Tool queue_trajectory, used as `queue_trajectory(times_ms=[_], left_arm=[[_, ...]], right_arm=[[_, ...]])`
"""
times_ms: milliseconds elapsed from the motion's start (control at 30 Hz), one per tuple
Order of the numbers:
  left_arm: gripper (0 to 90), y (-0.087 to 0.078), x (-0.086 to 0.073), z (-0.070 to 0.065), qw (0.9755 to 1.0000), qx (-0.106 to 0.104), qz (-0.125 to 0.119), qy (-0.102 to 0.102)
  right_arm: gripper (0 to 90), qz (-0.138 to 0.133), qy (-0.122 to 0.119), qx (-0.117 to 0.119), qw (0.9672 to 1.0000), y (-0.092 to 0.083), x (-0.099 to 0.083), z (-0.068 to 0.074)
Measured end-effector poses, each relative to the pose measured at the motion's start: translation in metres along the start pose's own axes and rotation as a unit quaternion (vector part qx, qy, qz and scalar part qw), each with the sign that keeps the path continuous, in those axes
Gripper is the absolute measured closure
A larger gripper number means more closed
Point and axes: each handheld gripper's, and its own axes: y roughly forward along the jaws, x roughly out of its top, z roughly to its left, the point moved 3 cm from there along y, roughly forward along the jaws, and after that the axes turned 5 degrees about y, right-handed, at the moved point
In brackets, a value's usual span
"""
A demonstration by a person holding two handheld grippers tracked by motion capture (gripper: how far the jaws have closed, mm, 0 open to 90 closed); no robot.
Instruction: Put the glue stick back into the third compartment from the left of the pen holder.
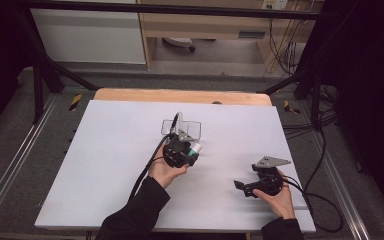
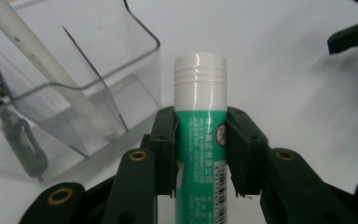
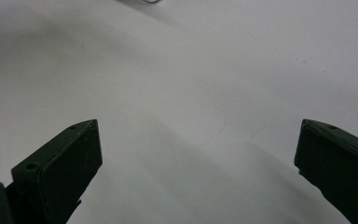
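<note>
Left gripper (image 2: 200, 149) is clamped on a glue stick (image 2: 200, 140) beside a clear holder (image 2: 74, 93). Right gripper (image 3: 198, 154) stands wide apart, holding nothing.

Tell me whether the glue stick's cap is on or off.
On: the glue stick, clamped in the left gripper, shows its white ridged cap seated on top.
</note>
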Motion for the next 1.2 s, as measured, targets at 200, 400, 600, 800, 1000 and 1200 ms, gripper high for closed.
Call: queue_trajectory(times_ms=[200, 400, 600, 800, 1000, 1200], left_arm=[[65.2, -0.006, 0.016, 0.007, 0.9986, 0.019, -0.047, -0.01], [65.1, -0.003, 0.03, 0.015, 0.997, 0.029, -0.07, -0.015], [65.1, 0.003, 0.043, 0.022, 0.9945, 0.043, -0.093, -0.019], [65.0, 0.006, 0.058, 0.03, 0.9915, 0.057, -0.115, -0.024], [65.1, 0.013, 0.069, 0.036, 0.9893, 0.071, -0.126, -0.022], [65.0, 0.027, 0.072, 0.043, 0.9893, 0.057, -0.13, -0.032]], right_arm=[[1.1, -0.001, 0.001, -0.001, 1.0, 0.0, 0.0, 0.0], [1.0, 0.001, 0.0, 0.001, 1.0, 0.0, 0.0, 0.0], [1.1, 0.002, -0.001, 0.0, 1.0, 0.0, 0.0, 0.0], [0.8, 0.003, 0.0, -0.001, 1.0, 0.001, -0.001, 0.0], [0.6, 0.001, 0.0, 0.0, 1.0, 0.001, 0.0, 0.0], [0.6, 0.004, 0.0, 0.001, 1.0, 0.001, -0.001, 0.001]])
